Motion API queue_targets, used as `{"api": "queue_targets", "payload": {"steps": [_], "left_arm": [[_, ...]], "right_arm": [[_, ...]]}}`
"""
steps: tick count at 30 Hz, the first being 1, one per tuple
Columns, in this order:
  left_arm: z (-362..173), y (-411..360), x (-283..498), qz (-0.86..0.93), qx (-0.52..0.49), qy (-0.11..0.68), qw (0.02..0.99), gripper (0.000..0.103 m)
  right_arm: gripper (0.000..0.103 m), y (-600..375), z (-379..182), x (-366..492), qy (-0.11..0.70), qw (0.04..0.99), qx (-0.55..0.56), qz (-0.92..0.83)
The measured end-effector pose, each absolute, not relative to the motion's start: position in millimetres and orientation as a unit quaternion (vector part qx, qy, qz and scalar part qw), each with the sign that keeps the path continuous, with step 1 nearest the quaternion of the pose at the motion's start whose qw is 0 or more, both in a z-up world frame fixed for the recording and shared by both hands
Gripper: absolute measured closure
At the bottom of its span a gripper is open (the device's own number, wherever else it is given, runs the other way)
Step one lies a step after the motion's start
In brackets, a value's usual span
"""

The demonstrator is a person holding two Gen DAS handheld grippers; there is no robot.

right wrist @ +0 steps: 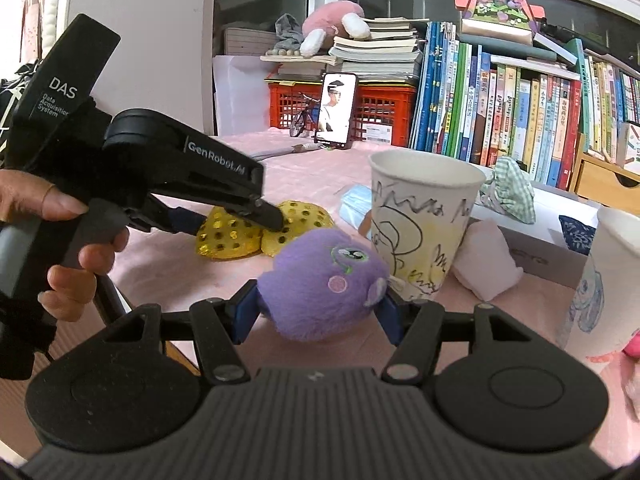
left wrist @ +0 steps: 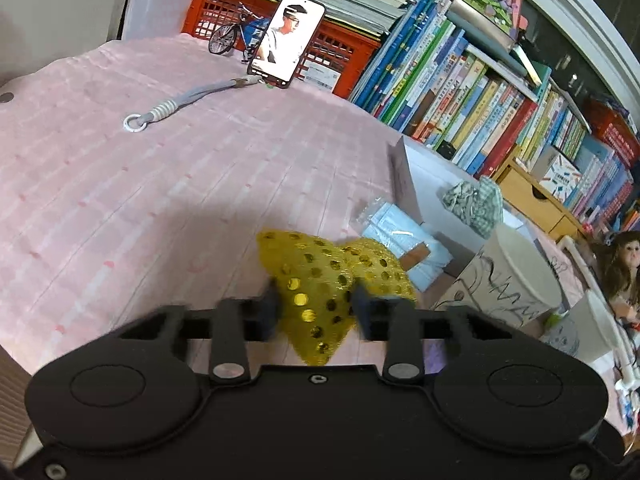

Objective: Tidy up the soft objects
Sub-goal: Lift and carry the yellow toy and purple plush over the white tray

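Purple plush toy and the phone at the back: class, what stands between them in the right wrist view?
In the right wrist view, the scribbled paper cup stands just behind the purple plush toy; beyond it, bare pink cloth runs to the phone.

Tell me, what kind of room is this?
Probably a child's room or study at home. A long row of children's books fills the back, a doll sits at the side, and a paper cup has scribbles on it.

pink bedspread (left wrist: pixel 140 184), crowded bookshelf (left wrist: pixel 480 92), window (right wrist: pixel 260 12)
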State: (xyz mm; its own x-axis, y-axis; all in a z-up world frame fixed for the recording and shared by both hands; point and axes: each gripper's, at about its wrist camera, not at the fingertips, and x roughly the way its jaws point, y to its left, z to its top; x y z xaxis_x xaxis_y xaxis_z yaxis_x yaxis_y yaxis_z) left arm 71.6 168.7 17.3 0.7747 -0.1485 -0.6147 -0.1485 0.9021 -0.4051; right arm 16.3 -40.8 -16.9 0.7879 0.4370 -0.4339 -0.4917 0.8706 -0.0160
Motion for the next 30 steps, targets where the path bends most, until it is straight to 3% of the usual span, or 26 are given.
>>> {"api": "queue_targets", "payload": {"steps": [17,30], "left_arm": [[116,135,56,-0.028,-0.142,0.235,0.961,0.077],[158,69,131,-0.103,-0.106,0.293,0.945,0.077]], "right_arm": [[0.04,-77,40,-8,0.135,0.954,-0.021,0.265],[0.04,-149,97,37,0.136,0.975,-0.002,0.178]]}}
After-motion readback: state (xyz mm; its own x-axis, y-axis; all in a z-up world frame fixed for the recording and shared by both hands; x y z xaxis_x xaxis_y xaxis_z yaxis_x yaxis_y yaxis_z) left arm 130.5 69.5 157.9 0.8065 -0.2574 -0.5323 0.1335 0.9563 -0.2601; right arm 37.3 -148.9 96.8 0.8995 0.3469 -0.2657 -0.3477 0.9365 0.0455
